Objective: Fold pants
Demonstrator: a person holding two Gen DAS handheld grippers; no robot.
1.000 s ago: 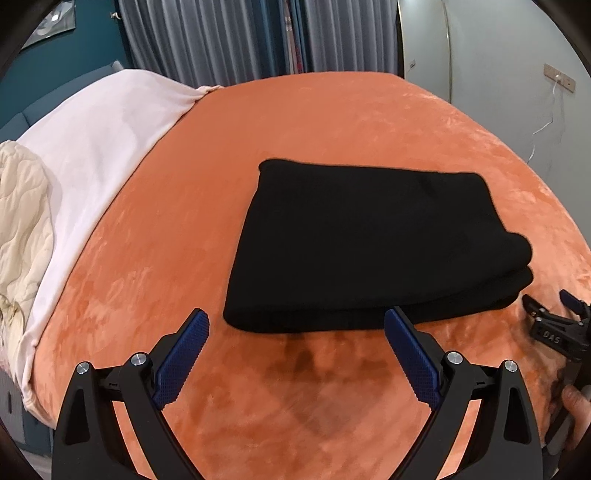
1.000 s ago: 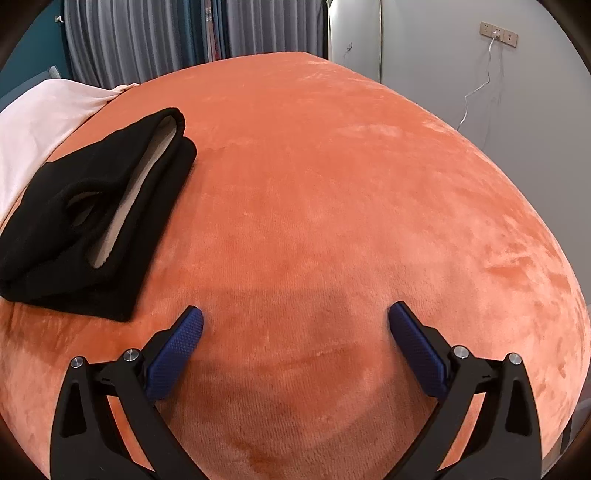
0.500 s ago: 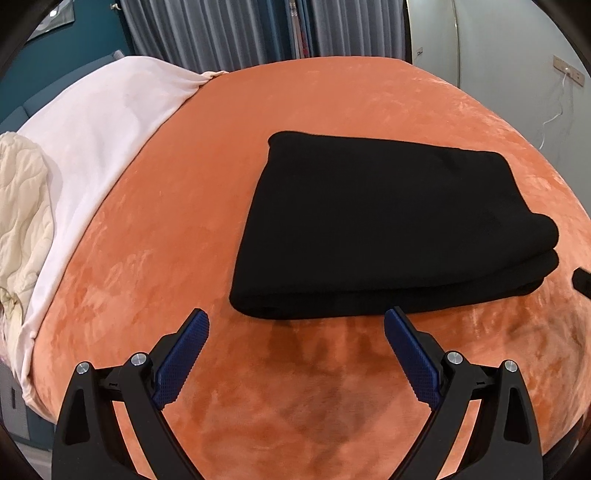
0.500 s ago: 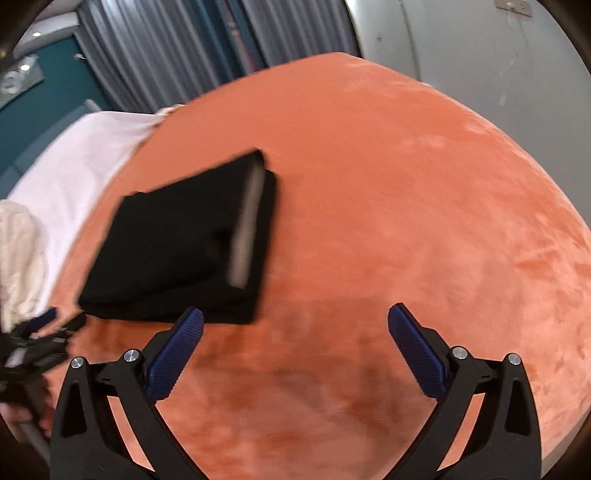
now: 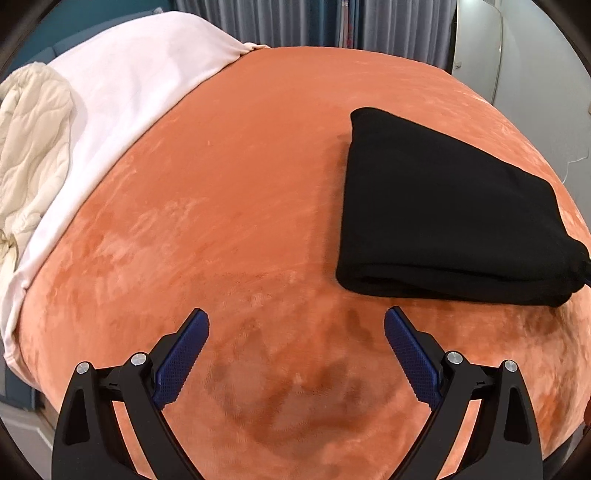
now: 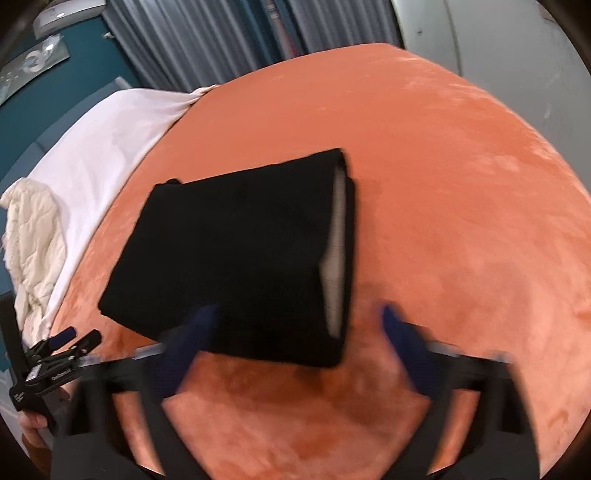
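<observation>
The black pants lie folded into a thick rectangle on the orange bedspread. My left gripper hangs open over bare bedspread, to the left of and nearer than the pants' front edge, with nothing between its blue pads. In the right wrist view the pants fill the middle, with a pale lining showing at their right end. My right gripper is blurred and its jaws are closing. The pants' near right corner shows between the fingers, and the pads do not press on it. The left gripper shows at the lower left, held by a hand.
A white sheet and a crumpled cream quilt cover the bed's left side. Grey curtains and a pale wall stand behind the bed. The bed's front edge drops off just below both grippers.
The left gripper has slid left, so the pants now sit at the right of its view. The right gripper has swung left over the pants' near corner and its jaws have narrowed.
</observation>
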